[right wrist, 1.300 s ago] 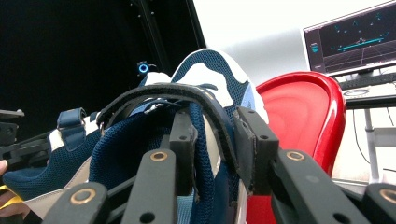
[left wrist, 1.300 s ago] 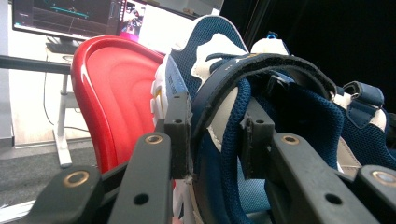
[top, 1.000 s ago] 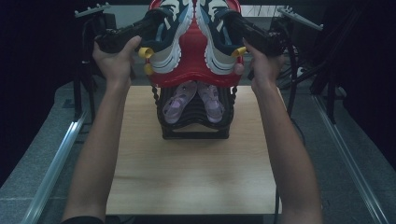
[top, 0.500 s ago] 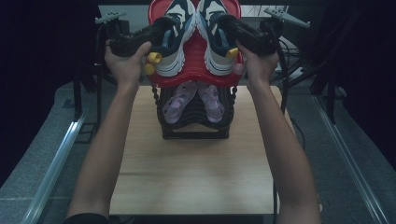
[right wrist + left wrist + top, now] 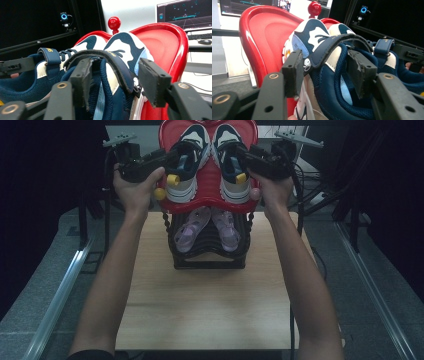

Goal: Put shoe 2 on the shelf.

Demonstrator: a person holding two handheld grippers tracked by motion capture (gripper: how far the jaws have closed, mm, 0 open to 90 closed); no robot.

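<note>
Two navy-and-white sneakers rest side by side on the red upper tray [image 5: 209,202] of a black shoe rack [image 5: 207,260] standing on the wooden counter [image 5: 207,310]. The left gripper [image 5: 324,72] straddles the left sneaker [image 5: 186,167]; its jaws stand apart, one outside the shoe's side, the other inside the shoe opening, under the raised navy strap [image 5: 337,43]. The right gripper [image 5: 116,80] mirrors this on the right sneaker [image 5: 232,167], jaws likewise parted around the shoe's outer collar, beneath its strap [image 5: 100,56]. A pair of purple sandals [image 5: 207,227] lies on the lower tier.
</note>
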